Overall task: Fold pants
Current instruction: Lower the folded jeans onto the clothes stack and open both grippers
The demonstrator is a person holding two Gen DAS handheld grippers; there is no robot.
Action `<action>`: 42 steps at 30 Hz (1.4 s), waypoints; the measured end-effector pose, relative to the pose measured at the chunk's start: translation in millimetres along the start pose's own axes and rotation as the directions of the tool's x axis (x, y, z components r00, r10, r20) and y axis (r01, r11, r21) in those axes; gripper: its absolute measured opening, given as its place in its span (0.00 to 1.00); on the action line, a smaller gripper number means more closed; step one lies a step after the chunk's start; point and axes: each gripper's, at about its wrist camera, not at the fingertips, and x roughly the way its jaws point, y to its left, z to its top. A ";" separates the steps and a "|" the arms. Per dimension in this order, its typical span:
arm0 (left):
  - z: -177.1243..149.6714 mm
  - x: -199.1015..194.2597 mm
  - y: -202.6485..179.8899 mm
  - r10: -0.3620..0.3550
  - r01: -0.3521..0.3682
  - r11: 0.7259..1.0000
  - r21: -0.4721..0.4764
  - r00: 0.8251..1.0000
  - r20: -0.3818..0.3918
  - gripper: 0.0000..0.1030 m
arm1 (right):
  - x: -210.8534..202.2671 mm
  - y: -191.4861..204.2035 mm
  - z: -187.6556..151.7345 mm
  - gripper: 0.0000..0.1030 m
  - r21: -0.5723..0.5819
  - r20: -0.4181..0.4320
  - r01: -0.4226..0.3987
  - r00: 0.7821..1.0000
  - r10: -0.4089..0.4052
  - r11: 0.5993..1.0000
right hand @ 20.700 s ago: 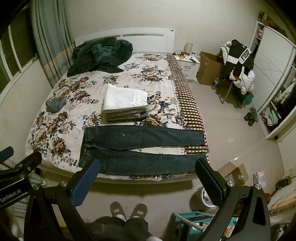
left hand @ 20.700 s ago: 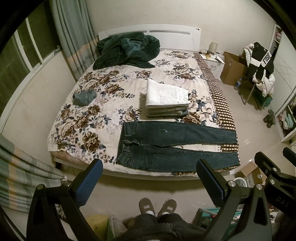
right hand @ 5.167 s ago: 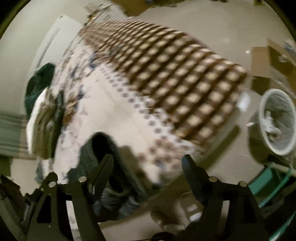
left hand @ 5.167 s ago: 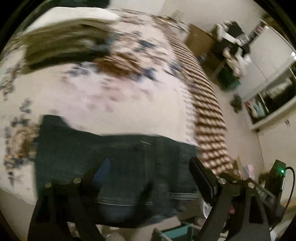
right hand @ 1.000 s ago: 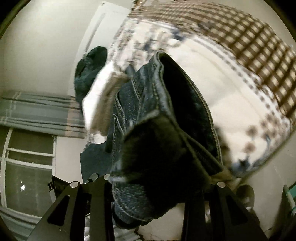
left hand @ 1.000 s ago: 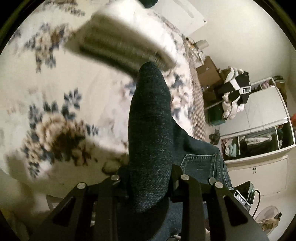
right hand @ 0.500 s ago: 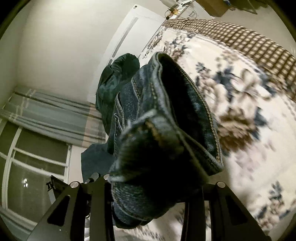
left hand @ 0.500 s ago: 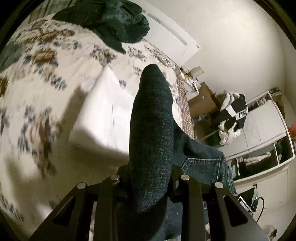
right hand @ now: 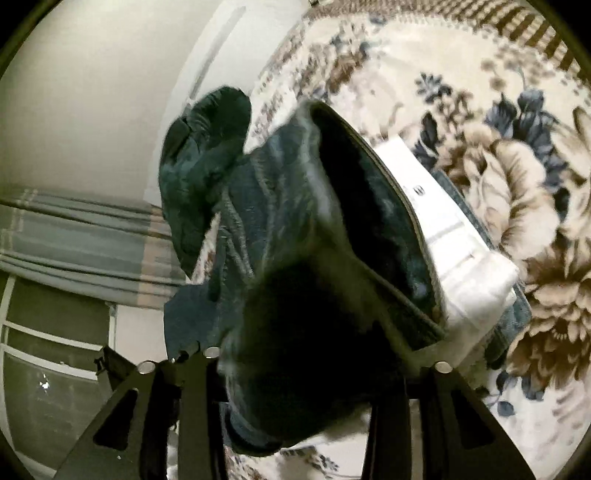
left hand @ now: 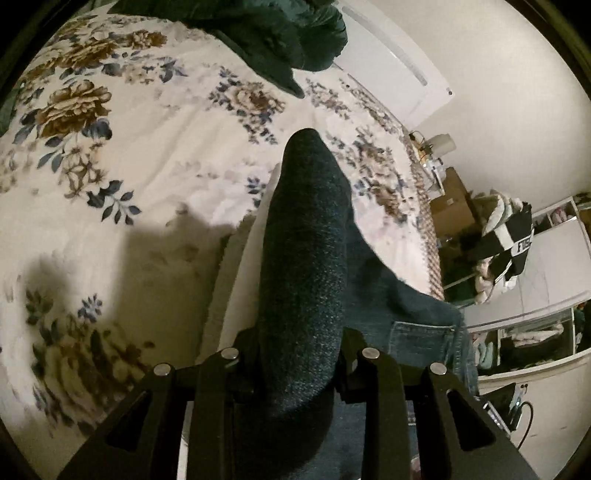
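Observation:
The folded dark blue jeans (left hand: 306,266) are held up between both grippers. My left gripper (left hand: 299,343) is shut on one folded edge of the jeans. My right gripper (right hand: 314,354) is shut on the other end, near the waistband (right hand: 369,206). The jeans hang just above a stack of folded clothes with white pants (right hand: 461,251) on top; that stack also shows under the jeans in the left wrist view (left hand: 236,280). The fingertips are hidden by denim.
The floral bedspread (left hand: 129,155) lies all around the stack. A dark green jacket (left hand: 266,33) lies near the white headboard (left hand: 399,74). A striped curtain (right hand: 74,236) and window are on the left. A wardrobe (left hand: 546,280) stands to the right.
Both grippers have carried the jeans further over the bed, so that they now hang right over the stack of folded clothes. Both grips are unchanged.

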 end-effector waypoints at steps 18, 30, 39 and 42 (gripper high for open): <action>-21.8 -22.8 26.1 0.012 -0.011 0.994 -0.105 1.000 0.002 0.57 | -42.7 -15.1 9.9 0.51 0.076 -0.009 0.140 0.990 -0.140 0.987; -24.1 -42.4 -3.6 0.190 -0.191 0.981 0.029 0.981 0.034 0.61 | -41.7 19.3 10.0 0.64 -0.104 -0.008 0.371 0.927 -0.374 0.923; -52.7 -74.4 -63.2 0.390 -0.398 0.888 0.230 0.917 0.084 0.87 | -69.9 104.2 -39.0 1.00 -0.400 0.185 0.612 0.783 -0.594 0.683; -64.7 -91.1 -79.2 0.413 -0.428 0.865 0.261 0.904 0.112 0.90 | -91.8 131.5 -56.5 1.00 -0.431 0.277 0.660 0.746 -0.606 0.615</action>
